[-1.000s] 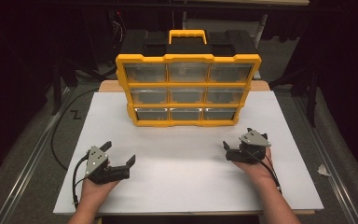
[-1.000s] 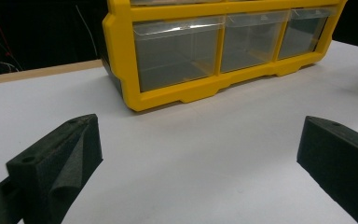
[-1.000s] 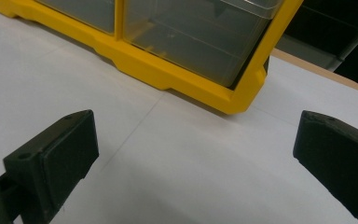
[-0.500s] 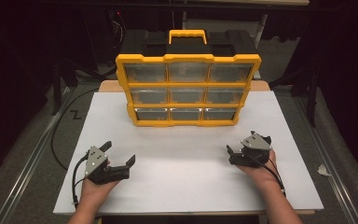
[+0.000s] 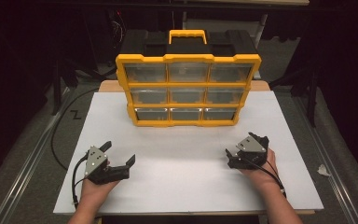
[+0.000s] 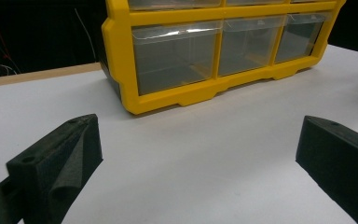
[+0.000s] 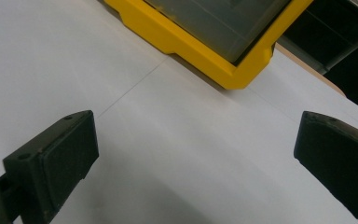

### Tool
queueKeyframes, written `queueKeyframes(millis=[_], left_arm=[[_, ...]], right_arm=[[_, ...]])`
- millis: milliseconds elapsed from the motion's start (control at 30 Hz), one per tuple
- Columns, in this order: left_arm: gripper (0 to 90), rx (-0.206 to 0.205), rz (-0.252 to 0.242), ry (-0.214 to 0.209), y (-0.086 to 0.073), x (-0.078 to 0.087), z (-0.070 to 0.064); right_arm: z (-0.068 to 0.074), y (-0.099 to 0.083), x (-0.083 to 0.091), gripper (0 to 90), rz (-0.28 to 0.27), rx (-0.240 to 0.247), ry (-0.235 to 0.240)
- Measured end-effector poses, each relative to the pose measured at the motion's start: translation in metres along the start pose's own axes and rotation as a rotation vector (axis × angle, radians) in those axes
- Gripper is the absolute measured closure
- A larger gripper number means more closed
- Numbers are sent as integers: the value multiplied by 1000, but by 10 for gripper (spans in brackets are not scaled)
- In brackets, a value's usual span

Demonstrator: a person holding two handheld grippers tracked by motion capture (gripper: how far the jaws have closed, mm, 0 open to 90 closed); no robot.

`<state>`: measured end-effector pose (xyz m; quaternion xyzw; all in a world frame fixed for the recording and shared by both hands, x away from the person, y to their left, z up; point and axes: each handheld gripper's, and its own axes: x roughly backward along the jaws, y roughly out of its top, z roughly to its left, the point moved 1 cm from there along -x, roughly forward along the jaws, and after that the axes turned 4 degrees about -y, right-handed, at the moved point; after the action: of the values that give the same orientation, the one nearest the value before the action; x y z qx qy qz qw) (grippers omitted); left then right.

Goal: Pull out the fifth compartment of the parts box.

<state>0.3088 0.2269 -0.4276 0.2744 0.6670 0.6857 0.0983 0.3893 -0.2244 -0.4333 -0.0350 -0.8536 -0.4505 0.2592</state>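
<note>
- A white worktop spreads across the high view, a rectangle with a strip of bare wood showing along its far edge.
- A yellow and black drawer organiser stands upright on the worktop at the middle of the far edge, its nine clear drawers facing the near edge.
- Two hand-held grippers rest near the near edge: the left hand-held gripper toward the near left corner, the right hand-held gripper toward the near right corner.

We read this as a lab recording bench: a white board on a wooden table, a black-curtained surround, metal floor rails at left, and cables trailing off the far-left edge.
</note>
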Motion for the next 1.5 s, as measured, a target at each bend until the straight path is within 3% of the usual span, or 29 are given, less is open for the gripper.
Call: queueKeyframes(millis=[500, 833, 867, 1000, 1033, 1100, 1133, 1200, 1400, 1500], left_arm=[[7, 1, -4, 3, 0, 0, 0], [8, -2, -6, 4, 0, 1, 0], [7, -2, -5, 3, 0, 1, 0], [8, -3, -7, 3, 1, 1, 0], [7, -2, -7, 3, 1, 1, 0], [8, -2, -7, 3, 1, 1, 0], [8, -3, -7, 3, 1, 1, 0], [8, -3, -7, 3, 1, 1, 0], [8, -2, -8, 1, 1, 1, 0], [8, -3, -8, 1, 1, 1, 0]], right_arm=[[7, 2, 1, 11, 11, 105, -39], [12, 5, 4, 11, 15, 232, -86], [14, 6, 6, 11, 17, 268, -99], [18, 8, 7, 11, 2, 306, -114], [17, 9, 8, 11, 7, 337, -120], [20, 9, 9, 11, 3, 328, -124], [20, 10, 10, 11, 7, 382, -137], [20, 10, 10, 11, 8, 388, -139], [23, 12, 12, 11, 4, 481, -162], [23, 13, 13, 11, 4, 499, -173]])
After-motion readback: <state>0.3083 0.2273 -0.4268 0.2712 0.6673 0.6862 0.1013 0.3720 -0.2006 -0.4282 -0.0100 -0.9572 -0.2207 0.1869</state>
